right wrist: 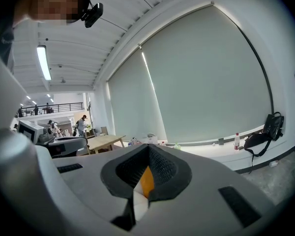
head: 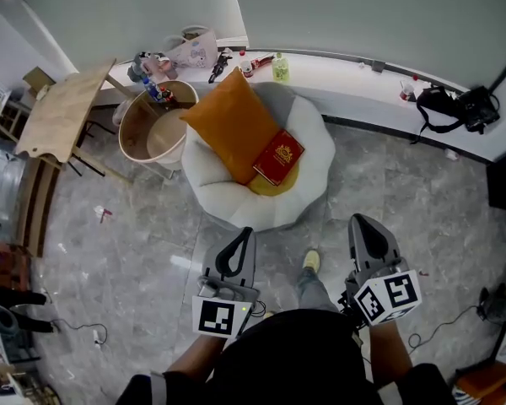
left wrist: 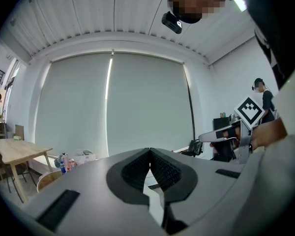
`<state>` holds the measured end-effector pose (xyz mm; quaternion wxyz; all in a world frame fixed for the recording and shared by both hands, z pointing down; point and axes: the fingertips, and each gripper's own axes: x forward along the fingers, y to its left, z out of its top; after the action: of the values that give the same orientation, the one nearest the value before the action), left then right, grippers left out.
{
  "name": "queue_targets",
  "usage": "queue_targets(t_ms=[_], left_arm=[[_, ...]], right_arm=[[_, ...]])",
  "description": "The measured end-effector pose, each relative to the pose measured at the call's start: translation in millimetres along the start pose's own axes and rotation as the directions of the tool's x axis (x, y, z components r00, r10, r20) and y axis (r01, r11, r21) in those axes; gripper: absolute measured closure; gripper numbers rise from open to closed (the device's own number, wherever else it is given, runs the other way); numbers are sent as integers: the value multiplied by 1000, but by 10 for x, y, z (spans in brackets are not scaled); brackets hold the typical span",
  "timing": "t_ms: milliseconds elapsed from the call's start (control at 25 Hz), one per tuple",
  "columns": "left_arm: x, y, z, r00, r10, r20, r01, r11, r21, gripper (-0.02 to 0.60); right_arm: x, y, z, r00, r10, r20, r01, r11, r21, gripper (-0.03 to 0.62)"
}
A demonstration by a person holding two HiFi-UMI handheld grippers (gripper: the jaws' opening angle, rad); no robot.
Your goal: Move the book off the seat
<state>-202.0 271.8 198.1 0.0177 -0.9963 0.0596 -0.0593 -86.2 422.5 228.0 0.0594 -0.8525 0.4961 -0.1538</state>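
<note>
Both my grippers, left (head: 245,232) and right (head: 359,221), are pinched shut with nothing in them, down by my legs. The red book (head: 278,156) is lying on the seat (head: 228,202), right against the orange pillow (head: 232,123), well away from both.

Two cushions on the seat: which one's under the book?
The flat yellow cushion, peeking out beneath the red book at the near side of the seat. The big orange pillow lies beside the book.
</note>
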Motion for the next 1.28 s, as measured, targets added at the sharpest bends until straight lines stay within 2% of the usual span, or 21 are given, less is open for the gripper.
queue_targets(t_ms=[680,1280], left_arm=[[873,3,99,999,30,-16,-30,999,15,571],[1116,-16,139,996,83,-22,-82,996,29,571]], right_arm=[[587,-678,256,999,45,-5,-45,999,8,586],[781,-905,350,994,113,4,-113,994,1,586]])
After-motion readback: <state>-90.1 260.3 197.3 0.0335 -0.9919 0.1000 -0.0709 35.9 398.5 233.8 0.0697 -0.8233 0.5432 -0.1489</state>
